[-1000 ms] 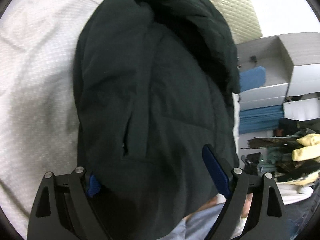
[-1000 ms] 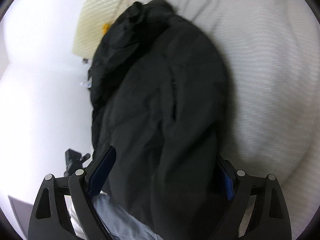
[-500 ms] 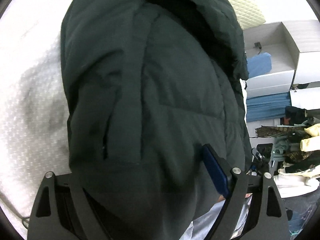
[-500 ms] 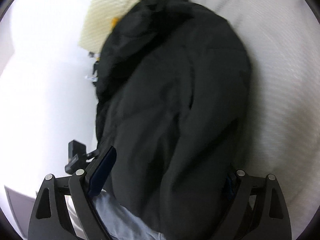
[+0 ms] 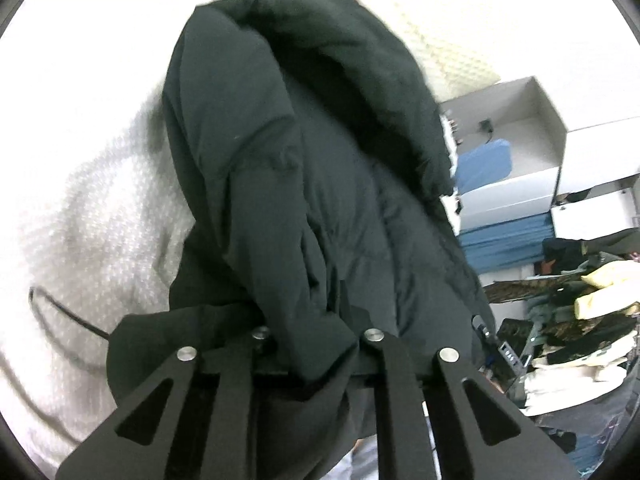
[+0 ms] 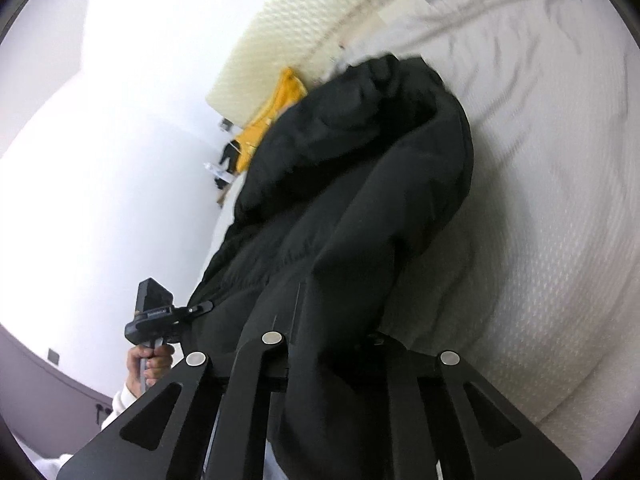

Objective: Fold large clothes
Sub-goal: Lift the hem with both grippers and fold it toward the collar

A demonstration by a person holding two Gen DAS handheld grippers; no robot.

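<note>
Both tools have clamped onto the hem of a black padded jacket (image 5: 304, 184), its puffy quilted bulk stretching toward 12 o'clock across a white textured bedspread (image 5: 92, 216). The left gripper (image 5: 316, 344) has its jaws drawn tight on a thick bunch of fabric; the right gripper (image 6: 328, 344) is likewise pinched closed on the cloth. At 11 o'clock in the right view lie a cream waffle-weave pillow (image 6: 304, 20) and a yellow garment (image 6: 276, 104).
</note>
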